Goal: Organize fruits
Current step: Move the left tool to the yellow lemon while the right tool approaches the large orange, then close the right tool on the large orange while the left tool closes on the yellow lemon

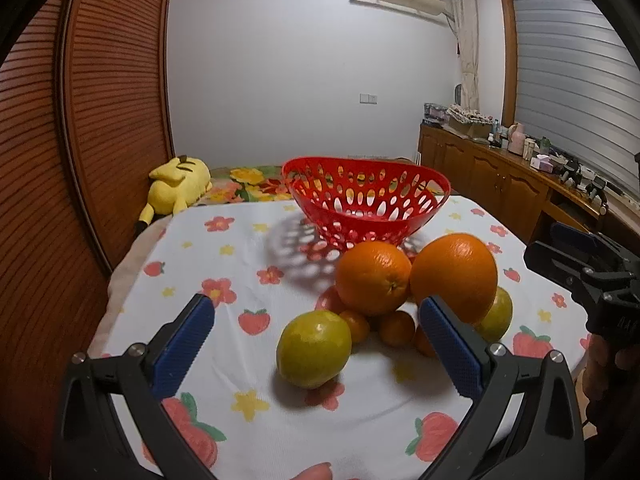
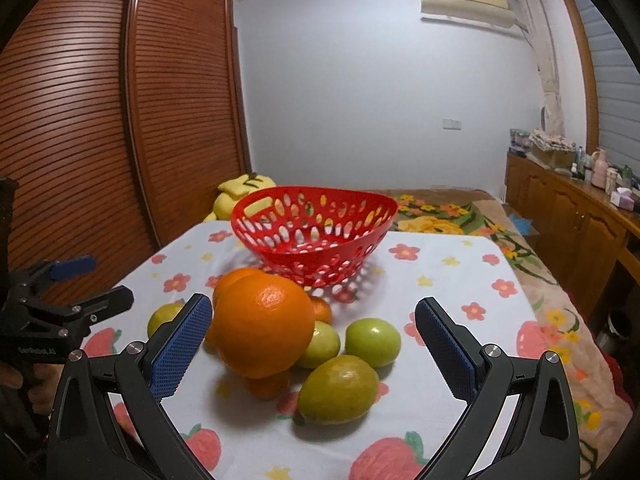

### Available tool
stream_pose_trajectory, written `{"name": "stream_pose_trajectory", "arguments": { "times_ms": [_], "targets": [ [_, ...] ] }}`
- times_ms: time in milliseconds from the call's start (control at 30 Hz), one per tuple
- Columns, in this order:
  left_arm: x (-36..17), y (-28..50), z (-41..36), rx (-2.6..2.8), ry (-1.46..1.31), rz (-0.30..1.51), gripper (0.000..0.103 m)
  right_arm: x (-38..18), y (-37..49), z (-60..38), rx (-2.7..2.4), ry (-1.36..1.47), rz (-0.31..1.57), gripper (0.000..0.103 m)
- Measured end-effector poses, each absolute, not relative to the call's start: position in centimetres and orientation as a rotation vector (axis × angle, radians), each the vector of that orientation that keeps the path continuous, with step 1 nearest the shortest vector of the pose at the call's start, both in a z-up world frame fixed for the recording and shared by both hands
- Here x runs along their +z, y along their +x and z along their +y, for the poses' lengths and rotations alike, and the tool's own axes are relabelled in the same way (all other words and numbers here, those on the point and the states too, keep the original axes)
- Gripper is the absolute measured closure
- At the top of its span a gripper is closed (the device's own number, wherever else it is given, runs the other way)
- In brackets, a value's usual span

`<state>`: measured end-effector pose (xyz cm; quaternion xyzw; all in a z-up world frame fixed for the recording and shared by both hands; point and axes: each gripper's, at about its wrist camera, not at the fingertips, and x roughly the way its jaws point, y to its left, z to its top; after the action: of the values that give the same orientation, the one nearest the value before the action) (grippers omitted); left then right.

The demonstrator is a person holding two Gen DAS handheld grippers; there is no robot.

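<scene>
An empty red perforated basket (image 1: 366, 210) (image 2: 316, 232) stands at the far side of the flowered tablecloth (image 1: 240, 248). In front of it lies a pile of fruit: two large oranges (image 1: 374, 278) (image 1: 456, 276), small tangerines (image 1: 396, 328) and green citrus fruits (image 1: 314, 348) (image 2: 338, 390) (image 2: 373, 342). My left gripper (image 1: 316, 336) is open, its pads either side of the near green fruit. My right gripper (image 2: 312, 340) is open and faces the big orange (image 2: 264, 326). Each gripper shows at the edge of the other view (image 1: 580, 276) (image 2: 72, 292).
A yellow plush toy (image 1: 178, 186) lies on a bed behind the table. A brown slatted wardrobe (image 2: 120, 140) stands on the left. A wooden sideboard (image 1: 500, 176) with clutter runs along the right wall. The table edge is near on the right (image 2: 560, 340).
</scene>
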<state>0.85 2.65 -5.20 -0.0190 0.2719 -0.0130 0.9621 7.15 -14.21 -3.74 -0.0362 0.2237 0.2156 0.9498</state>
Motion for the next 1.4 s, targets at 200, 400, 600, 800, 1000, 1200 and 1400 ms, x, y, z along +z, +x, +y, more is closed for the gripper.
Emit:
{"name": "stream_pose_trajectory", "arguments": {
  "times_ms": [200,400,600,800,1000,1200,1400],
  "targets": [
    [-6.6,1.5,3.2,-0.052,-0.063,0.586,0.000,-4.5,8.3,-13.4,0.467,-0.091,0.481,0.000],
    [-7.9,2.4,3.4,-0.065,-0.075,0.629,0.001,-5.4,9.6,-12.4,0.504,-0.108,0.516,0.000],
    [-9.6,3.4,3.9,-0.069,-0.083,0.675,0.006,-6.3,10.7,-11.3,0.551,-0.107,0.559,0.000],
    [-10.7,4.0,4.7,-0.115,-0.161,0.714,0.014,-7.0,11.6,-10.4,0.582,-0.108,0.595,0.000],
    [-11.2,4.4,4.7,-0.130,-0.165,0.729,0.017,-7.8,12.5,-9.9,0.595,-0.115,0.630,0.000],
    [-11.3,4.4,4.5,-0.127,-0.150,0.733,0.017,-8.9,13.3,-9.4,0.600,-0.130,0.674,0.000],
    [-11.5,4.7,4.6,-0.116,-0.142,0.741,0.017,-9.6,13.7,-9.0,0.614,-0.146,0.686,0.001]
  ]
}}
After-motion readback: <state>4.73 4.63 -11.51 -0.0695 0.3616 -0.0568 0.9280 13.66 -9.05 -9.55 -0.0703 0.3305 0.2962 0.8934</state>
